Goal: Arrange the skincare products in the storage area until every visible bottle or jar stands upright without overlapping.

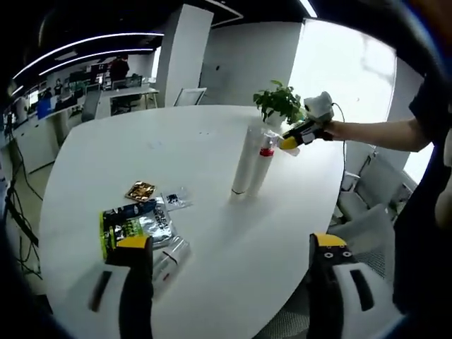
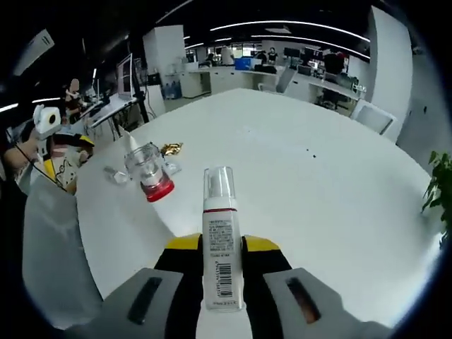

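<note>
A wide white table [image 1: 212, 148] is seen carrying everything, with a potted plant [image 1: 280, 102] at its far edge and an open office behind. Near the middle of the table, in the left gripper view, two tall slim bottles stand touching each other: a plain white bottle [image 1: 246, 161] and, just beside it, a bottle with a red band [image 1: 260, 164], which looks to be leaning against its neighbour. The right gripper [image 1: 291, 140] is seen there, reached in at the top of this pair. In its own view, the right gripper [image 2: 223, 244] is clenched around a white bottle with a clear cap [image 2: 220, 247], label and barcode facing the camera, while the red-banded bottle [image 2: 150, 172] is seen just beside it, end on, so its tilt cannot be judged from there. The left gripper [image 1: 233, 251] is held low over the near edge with its jaws released and nothing between them. Close to it lie flat things: green and silver sachets [image 1: 133, 224], a small clear tube [image 1: 169, 256] and a small brown packet [image 1: 140, 191].

The step in hand is judged to be the standing of the tall bottles. The next move calls for the gripped bottle to be set squarely and let go gently, the leaning one parted from it, and the lying tube then raised
</note>
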Demonstrator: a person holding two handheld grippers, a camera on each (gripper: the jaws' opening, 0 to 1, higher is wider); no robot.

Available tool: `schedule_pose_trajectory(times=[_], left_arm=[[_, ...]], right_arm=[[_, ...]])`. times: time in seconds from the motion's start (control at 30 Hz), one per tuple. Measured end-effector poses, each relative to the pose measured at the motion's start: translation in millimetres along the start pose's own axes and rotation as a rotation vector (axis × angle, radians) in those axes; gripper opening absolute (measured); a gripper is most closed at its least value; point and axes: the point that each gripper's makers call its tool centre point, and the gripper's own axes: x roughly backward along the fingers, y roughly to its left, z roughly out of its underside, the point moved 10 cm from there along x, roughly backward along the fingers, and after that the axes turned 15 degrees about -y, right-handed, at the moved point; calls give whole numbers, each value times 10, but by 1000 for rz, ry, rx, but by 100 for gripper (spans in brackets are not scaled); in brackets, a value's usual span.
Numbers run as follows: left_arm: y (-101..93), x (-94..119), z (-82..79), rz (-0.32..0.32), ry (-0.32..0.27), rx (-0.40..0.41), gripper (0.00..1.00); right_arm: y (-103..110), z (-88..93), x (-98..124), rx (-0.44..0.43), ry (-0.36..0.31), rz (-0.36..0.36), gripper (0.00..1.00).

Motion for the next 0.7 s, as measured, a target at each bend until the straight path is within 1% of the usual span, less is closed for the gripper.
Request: schedule_pose_trajectory(times=[0.03, 0.1, 0.13, 0.23, 0.3, 0.33, 0.37, 0.43, 0.53, 0.63, 0.7], left_arm=[[-10, 2, -9, 6, -5, 3, 88], [-37, 5, -37, 22, -22, 17, 88], [-52, 7, -51, 29, -29, 22, 87], [-80, 0, -83, 50, -55, 44, 86], [-94, -4, -95, 63, -54, 31, 84], [-97, -6, -97, 66, -53, 27, 84], [-106, -10, -102, 73, -50, 18, 84], [-137, -11, -127, 88, -55, 18, 84], [-171, -21, -145, 108, -62, 20, 84], [-203, -18, -163, 132, -60, 4, 84], [-228, -9, -181, 146, -65, 5, 84]], right_arm=[[46, 26, 57, -9, -10, 9, 20], [46, 54, 118, -39, -39, 23, 20], [162, 74, 167, -66, -71, 29, 20], [318, 124, 263, -116, -128, 41, 20], [433, 150, 324, -153, -173, 39, 20], [461, 158, 336, -163, -184, 40, 20], [529, 181, 356, -208, -222, 41, 20], [650, 237, 367, -275, -284, 40, 20], [858, 283, 345, -352, -347, 31, 20], [1055, 298, 309, -368, -370, 20, 20], [1138, 290, 277, -378, -388, 1, 20]])
